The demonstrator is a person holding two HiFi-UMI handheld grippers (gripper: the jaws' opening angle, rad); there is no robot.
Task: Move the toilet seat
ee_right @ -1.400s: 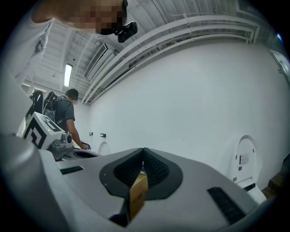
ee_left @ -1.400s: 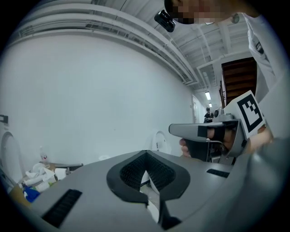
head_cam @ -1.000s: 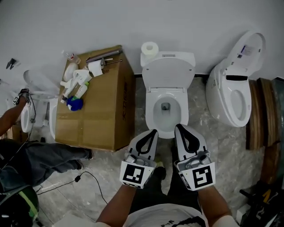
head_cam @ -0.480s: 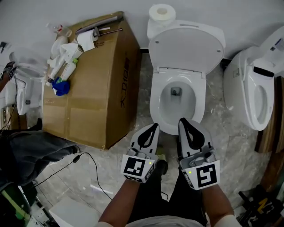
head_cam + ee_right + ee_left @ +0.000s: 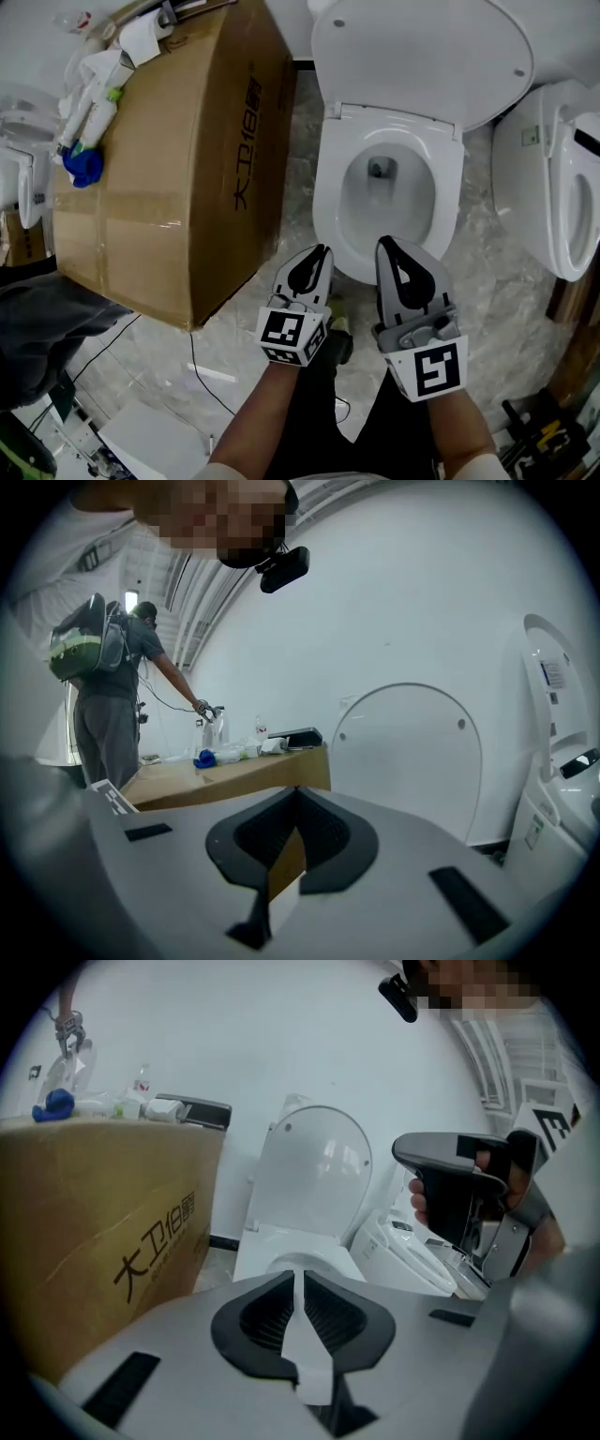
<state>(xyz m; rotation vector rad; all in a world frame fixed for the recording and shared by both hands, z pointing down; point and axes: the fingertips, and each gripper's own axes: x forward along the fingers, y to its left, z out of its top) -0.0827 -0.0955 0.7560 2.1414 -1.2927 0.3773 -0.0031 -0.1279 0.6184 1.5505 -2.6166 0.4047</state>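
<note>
leaning in, the person has brought both tongs up to the bowl's front edge. left gripper narrow, just opening, empty; right gripper closed, empty. seat looks down on the bowl, untouched.

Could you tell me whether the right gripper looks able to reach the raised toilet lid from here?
Probably yes. The right gripper hangs at the bowl's front rim, fingers shut and empty, and only the open bowl lies between it and the lid; the box stands to the left.

Toilet lid stands raised beside cardboard box.
</note>
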